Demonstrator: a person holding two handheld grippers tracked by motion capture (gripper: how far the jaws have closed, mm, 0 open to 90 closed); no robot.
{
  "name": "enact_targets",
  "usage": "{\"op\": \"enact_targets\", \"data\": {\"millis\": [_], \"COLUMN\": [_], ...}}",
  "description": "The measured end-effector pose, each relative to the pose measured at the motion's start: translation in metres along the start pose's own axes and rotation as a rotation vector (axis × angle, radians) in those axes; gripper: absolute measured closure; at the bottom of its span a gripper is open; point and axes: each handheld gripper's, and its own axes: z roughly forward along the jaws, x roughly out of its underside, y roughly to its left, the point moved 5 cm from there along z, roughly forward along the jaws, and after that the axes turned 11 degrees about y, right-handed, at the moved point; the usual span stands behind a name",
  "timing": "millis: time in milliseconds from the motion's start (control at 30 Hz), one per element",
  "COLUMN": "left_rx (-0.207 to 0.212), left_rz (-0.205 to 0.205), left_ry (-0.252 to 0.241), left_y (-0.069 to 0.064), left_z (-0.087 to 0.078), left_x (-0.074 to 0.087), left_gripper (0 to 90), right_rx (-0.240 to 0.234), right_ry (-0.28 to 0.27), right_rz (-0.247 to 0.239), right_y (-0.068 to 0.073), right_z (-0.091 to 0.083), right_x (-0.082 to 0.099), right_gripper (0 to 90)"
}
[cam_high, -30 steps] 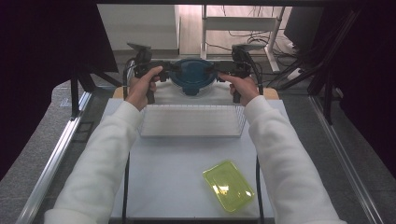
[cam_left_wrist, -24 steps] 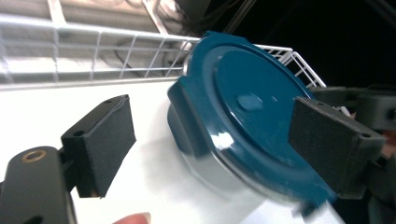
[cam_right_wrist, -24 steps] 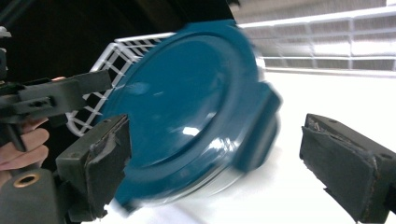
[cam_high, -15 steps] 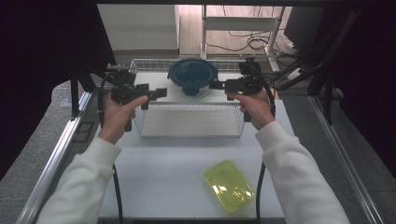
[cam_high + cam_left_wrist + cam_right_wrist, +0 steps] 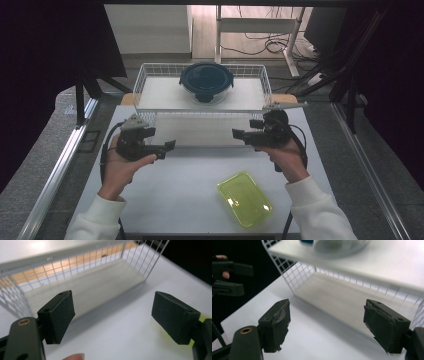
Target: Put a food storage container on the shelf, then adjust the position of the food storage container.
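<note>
Grippers hang empty: left gripper (image 5: 169,147) wide open, right gripper (image 5: 238,134) just closing slightly, nothing between its jaws. White wire rack (image 5: 150,119) beyond them holds a round lidded glass container (image 5: 206,81); reaching carelessly could snag the mesh.

Yellow-green lid (image 5: 244,199) on white table (image 5: 180,200)

Yellow-green lid (image 5: 244,199), white wire rack (image 5: 202,95)
</note>
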Motion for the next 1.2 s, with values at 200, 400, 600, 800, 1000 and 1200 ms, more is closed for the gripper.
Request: {"op": "enact_targets", "data": {"millis": [200, 400, 600, 800, 1000, 1200], "left_rx": [0.03, 0.068, 0.024, 0.015, -0.006, -0.018], "left_rz": [0.0, -0.061, -0.076, -0.089, -0.056, -0.054], "left_ry": [-0.003, 0.032, 0.074, 0.063, 0.066, 0.075], "left_y": [-0.008, -0.014, -0.013, -0.013, -0.019, -0.017], "left_z": [0.007, 0.024, 0.028, 0.024, 0.026, 0.027], "left_x": [0.023, 0.071, 0.095, 0.103, 0.101, 0.102], "left_gripper": [18.2, 19.0, 19.1, 19.2, 19.5, 19.3], "right_rx": [0.011, 0.034, 0.034, 0.057, 0.089, 0.076], "right_ry": [0.007, 0.022, 0.042, 0.086, 0.107, 0.108], "right_rz": [-0.014, -0.033, -0.007, 0.003, 0.023, 0.053], "right_y": [-0.001, 0.004, 0.01, 0.014, 0.007, 0.003], "right_z": [-0.002, -0.006, -0.004, -0.002, -0.002, -0.004], "right_x": [0.032, 0.07, 0.098, 0.128, 0.135, 0.137], "right_gripper": [24.1, 27.0, 27.4, 27.7, 28.7, 28.9]}}
